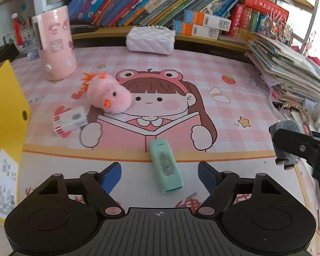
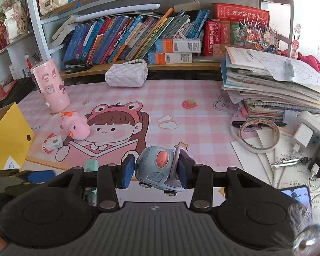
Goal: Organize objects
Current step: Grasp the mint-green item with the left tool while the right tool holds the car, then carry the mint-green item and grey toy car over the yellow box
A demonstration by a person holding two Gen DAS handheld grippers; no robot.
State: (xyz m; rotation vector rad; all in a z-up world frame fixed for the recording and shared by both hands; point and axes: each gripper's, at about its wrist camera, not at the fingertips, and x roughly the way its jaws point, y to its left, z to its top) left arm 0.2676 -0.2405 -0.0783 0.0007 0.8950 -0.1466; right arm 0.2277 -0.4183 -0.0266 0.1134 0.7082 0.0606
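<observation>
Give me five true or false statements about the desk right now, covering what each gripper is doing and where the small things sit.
1. The right gripper is shut on the blue-grey toy car. True.
2. The left gripper grips the mint green eraser case. False: it is open, with the case lying between its fingers.
3. The pink plush chick lies inside the yellow cardboard box. False: it sits on the desk mat.
4. The white quilted purse sits by the bookshelf. True.
5. The pink cylindrical humidifier has tipped over. False: it stands upright.
</observation>
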